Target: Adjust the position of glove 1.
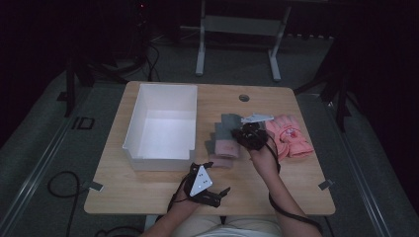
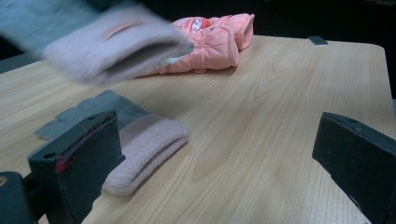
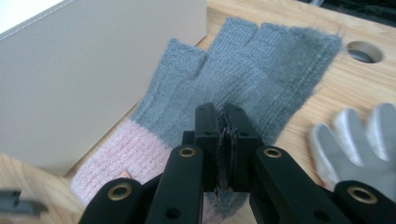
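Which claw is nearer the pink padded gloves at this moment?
The right. The right claw hangs just left of the pink padded gloves, shut on a grey knit glove. The left claw sits open near the table's front edge, well away from them.

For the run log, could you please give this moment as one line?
right gripper: shut on grey glove, lifted | left gripper: open, idle | second glove: on table | bin: empty

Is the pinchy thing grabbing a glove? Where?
Yes. The right gripper pinches the grey knitted glove with a pink cuff at its palm. The left gripper is open, holding nothing.
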Demonstrator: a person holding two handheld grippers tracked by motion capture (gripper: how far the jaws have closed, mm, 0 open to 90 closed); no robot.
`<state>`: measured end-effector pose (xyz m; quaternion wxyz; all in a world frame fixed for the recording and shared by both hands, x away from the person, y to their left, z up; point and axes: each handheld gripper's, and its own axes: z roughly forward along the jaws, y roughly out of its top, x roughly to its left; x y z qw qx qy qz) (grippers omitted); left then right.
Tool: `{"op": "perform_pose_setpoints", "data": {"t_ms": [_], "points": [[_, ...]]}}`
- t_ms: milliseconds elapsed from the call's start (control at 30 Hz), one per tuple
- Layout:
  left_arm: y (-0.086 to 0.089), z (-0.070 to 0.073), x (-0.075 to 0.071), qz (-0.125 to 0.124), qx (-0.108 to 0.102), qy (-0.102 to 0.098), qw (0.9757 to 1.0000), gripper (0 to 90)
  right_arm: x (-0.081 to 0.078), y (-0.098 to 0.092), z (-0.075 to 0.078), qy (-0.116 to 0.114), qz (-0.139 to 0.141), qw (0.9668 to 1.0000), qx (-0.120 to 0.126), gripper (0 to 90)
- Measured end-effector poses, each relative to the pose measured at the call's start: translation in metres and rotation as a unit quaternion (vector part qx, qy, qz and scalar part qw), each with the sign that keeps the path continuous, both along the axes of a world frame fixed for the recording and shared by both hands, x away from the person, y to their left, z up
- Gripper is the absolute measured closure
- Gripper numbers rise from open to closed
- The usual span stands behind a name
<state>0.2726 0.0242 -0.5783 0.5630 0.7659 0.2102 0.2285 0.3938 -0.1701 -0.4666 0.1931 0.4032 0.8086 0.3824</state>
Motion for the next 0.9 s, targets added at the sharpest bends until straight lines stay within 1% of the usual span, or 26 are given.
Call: {"op": "perform_pose_setpoints", "data": {"t_ms": [33, 100, 167, 233, 300, 367, 400, 533, 667, 733, 800, 867, 900], "points": [[0.0, 0.0, 0.0, 0.0, 0.0, 0.0, 1.0, 1.0, 0.004, 0.006, -0.005, 0.002, 0.011, 0.9999, -0.005, 85.4], [0.0, 0.0, 0.0, 0.0, -0.001, -0.002, 1.0, 1.0, 0.01, 0.011, -0.013, 0.013, 0.028, 0.9995, -0.012, 85.4], [0.0, 0.0, 0.0, -0.001, -0.001, -0.001, 1.0, 1.0, 0.014, 0.013, -0.02, 0.024, 0.028, 0.9992, -0.017, 85.4], [0.0, 0.0, 0.0, -0.001, 0.0, 0.001, 1.0, 1.0, 0.016, 0.014, -0.026, 0.031, 0.028, 0.9989, -0.022, 85.4], [0.0, 0.0, 0.0, -0.001, 0.001, -0.001, 1.0, 1.0, 0.018, 0.014, -0.033, 0.04, 0.034, 0.9984, -0.019, 85.4], [0.0, 0.0, 0.0, -0.001, 0.001, 0.0, 1.0, 1.0, 0.019, 0.015, -0.038, 0.045, 0.038, 0.9979, -0.026, 85.3], [0.0, 0.0, 0.0, -0.001, 0.001, 0.0, 1.0, 1.0, 0.02, 0.016, -0.041, 0.052, 0.039, 0.9976, -0.024, 85.3], [0.0, 0.0, 0.0, -0.001, 0.0, -0.001, 1.0, 1.0, 0.021, 0.017, -0.047, 0.068, 0.048, 0.9963, -0.021, 85.2], [0.0, 0.0, 0.0, -0.003, -0.002, 0.0, 1.0, 1.0, 0.024, 0.016, -0.054, 0.078, 0.05, 0.9955, -0.022, 84.9], [0.0, 0.0, 0.0, -0.002, -0.001, 0.001, 1.0, 1.0, 0.026, 0.017, -0.058, 0.082, 0.054, 0.9947, -0.028, 84.7], [0.0, 0.0, 0.0, -0.002, -0.001, 0.001, 1.0, 1.0, 0.029, 0.018, -0.062, 0.089, 0.057, 0.9939, -0.029, 84.2], [0.0, 0.0, 0.0, -0.002, -0.002, 0.001, 1.0, 1.0, 0.03, 0.019, -0.067, 0.099, 0.06, 0.9927, -0.034, 84.1], [0.0, 0.0, 0.0, -0.002, -0.002, 0.001, 1.0, 1.0, 0.03, 0.019, -0.067, 0.099, 0.06, 0.9927, -0.034, 84.1]]}}
